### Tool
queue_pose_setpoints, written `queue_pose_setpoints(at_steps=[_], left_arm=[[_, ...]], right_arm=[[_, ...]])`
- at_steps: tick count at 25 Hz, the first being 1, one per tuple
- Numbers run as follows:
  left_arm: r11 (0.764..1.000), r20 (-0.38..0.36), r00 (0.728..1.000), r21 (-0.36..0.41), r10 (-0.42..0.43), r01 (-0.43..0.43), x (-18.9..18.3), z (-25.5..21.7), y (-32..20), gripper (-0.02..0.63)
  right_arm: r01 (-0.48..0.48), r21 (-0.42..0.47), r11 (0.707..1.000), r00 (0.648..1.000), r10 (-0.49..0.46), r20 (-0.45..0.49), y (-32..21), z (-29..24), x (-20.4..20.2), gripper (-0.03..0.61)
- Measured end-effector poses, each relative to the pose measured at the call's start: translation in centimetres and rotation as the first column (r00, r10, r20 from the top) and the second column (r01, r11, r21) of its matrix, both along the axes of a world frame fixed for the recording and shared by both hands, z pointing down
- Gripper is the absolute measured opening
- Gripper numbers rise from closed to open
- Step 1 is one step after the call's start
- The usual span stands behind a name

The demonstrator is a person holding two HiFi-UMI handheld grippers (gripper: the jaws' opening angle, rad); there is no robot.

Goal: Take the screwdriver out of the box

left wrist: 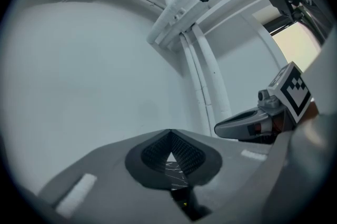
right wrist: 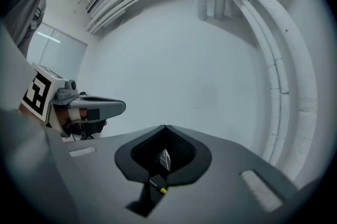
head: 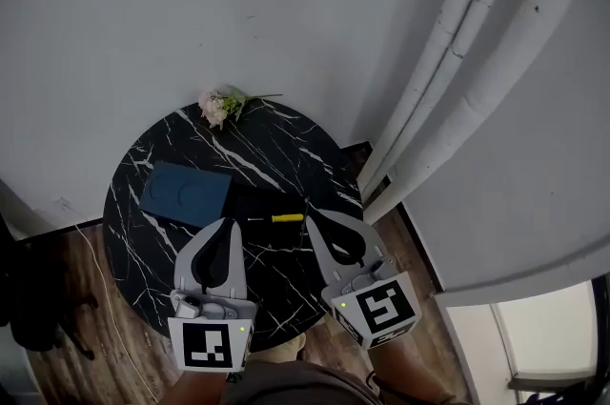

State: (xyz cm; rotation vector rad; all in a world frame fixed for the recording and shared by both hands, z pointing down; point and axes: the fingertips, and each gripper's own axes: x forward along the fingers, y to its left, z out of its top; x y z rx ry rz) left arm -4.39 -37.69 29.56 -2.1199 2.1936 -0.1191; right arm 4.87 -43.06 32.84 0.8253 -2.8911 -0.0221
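On the round black marble table (head: 152,270) lies a blue box lid (head: 186,193) beside a dark open box (head: 259,201). A screwdriver (head: 282,218) with a yellow handle rests along the dark box's near edge. My left gripper (head: 227,222) hovers just left of it, jaws shut and empty. My right gripper (head: 311,216) is just right of the handle, also shut and empty. In the left gripper view the left gripper (left wrist: 169,133) has its jaws closed to a point. In the right gripper view the right gripper (right wrist: 165,128) looks the same, with the screwdriver's yellow handle end (right wrist: 164,191) glimpsed beneath.
A small bunch of pale flowers (head: 221,105) lies at the table's far edge by the white wall. White pipes (head: 457,79) run down the wall at right. Wooden floor (head: 86,298) surrounds the table.
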Motion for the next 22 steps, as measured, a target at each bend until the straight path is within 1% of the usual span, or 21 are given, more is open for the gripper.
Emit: queue_pose_setpoints(at_steps=[3,7,9,13,17,22], left_arm=[[1.0,-0.003,1.0,0.0,-0.018,0.018,-1.2,0.0,-1.6,0.001],[0.999,-0.018,0.999,-0.015,-0.051,0.051,-2.7,0.5,-3.1,0.0],[0.997,-0.026,0.997,-0.028,-0.069,0.069,-3.4,1.0,-3.6,0.0],[0.993,-0.062,0.992,-0.057,-0.112,0.108,-5.6,2.7,-4.6,0.0],[0.987,-0.076,0.988,-0.101,-0.132,0.124,-7.5,5.2,-5.7,0.0],[0.98,-0.128,0.978,-0.134,-0.166,0.149,-8.4,6.6,-6.5,0.0]], right_arm=[[0.042,-0.002,0.999,0.999,-0.042,-0.017,-1.4,0.2,-1.5,0.028],[0.127,0.004,0.992,0.991,-0.127,-0.035,-2.8,0.7,-3.8,0.035],[0.167,-0.011,0.986,0.984,-0.167,-0.065,-3.3,1.7,-4.7,0.04],[0.222,-0.066,0.973,0.965,-0.229,-0.13,-4.5,4.7,-6.6,0.053],[0.29,-0.085,0.953,0.943,-0.3,-0.145,-5.6,7.3,-8.7,0.066],[0.36,-0.124,0.925,0.903,-0.379,-0.202,-5.4,9.2,-9.4,0.074]])
